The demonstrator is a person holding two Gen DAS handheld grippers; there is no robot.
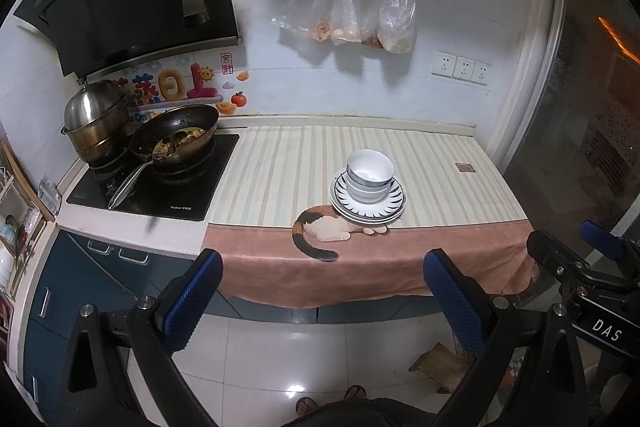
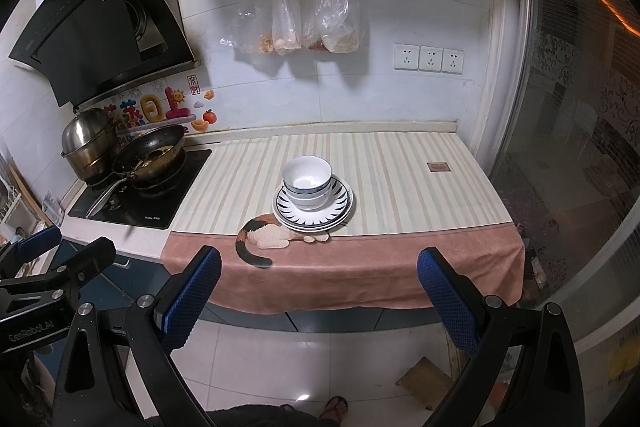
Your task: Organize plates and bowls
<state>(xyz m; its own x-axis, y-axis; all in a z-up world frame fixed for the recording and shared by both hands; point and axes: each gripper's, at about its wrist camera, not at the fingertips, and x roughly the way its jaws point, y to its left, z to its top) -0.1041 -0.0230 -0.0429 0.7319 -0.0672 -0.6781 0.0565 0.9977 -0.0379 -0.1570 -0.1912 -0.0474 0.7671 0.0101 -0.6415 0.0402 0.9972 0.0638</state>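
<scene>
We see white bowls (image 2: 307, 187) nested on striped-rim plates (image 2: 344, 207) atop the striped cloth (image 2: 400, 179), with our left gripper (image 1: 322, 291) and right gripper (image 2: 318, 287) both wide and empty.

- The left wrist view looks from above the floor, well back from the counter (image 1: 360, 163), toward the back wall.
- The right wrist view faces likewise, from just to the right.
- Both share the stove (image 1: 160, 183), the striped cloth (image 2: 400, 179) and the stacked dishes (image 2: 312, 195).
</scene>
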